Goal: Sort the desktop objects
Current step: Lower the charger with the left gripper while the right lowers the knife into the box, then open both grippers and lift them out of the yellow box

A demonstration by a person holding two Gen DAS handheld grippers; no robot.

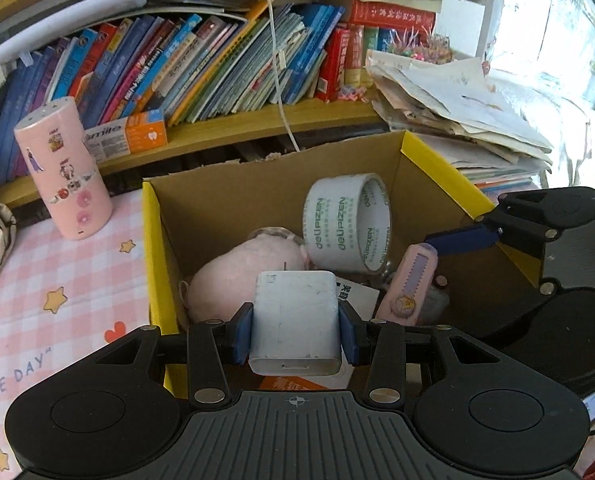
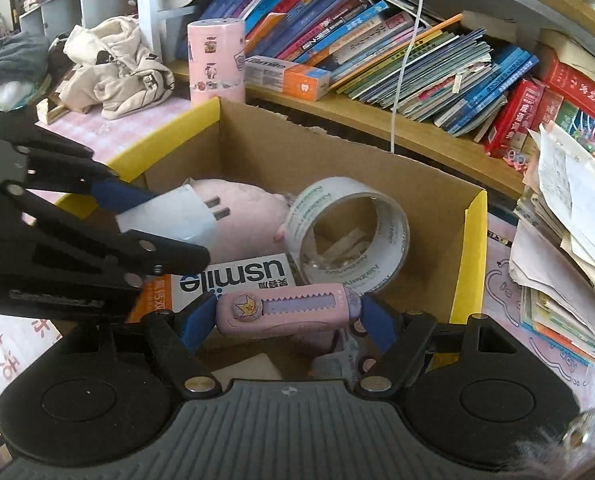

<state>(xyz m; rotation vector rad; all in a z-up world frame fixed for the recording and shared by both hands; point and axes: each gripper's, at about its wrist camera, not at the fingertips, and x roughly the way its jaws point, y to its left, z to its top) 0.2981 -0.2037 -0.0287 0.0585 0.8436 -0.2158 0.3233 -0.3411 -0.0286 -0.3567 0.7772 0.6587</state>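
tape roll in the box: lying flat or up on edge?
On edge, tilted. The tape roll shows its open core sideways to both wrist views, leaning beside the pink plush inside the cardboard box.

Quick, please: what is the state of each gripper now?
Left gripper: closed on the white charger.
Right gripper: closed on the pink utility knife.

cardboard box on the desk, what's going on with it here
A person with a handheld gripper in each hand is sorting desk items into the open brown cardboard box with yellow flaps. The left gripper is shut on a white plug-in charger block, held over the box. The right gripper is shut on a pink utility knife with a star sticker, also over the box. Already inside lie a roll of clear packing tape, a pink plush toy and a white usmile carton.
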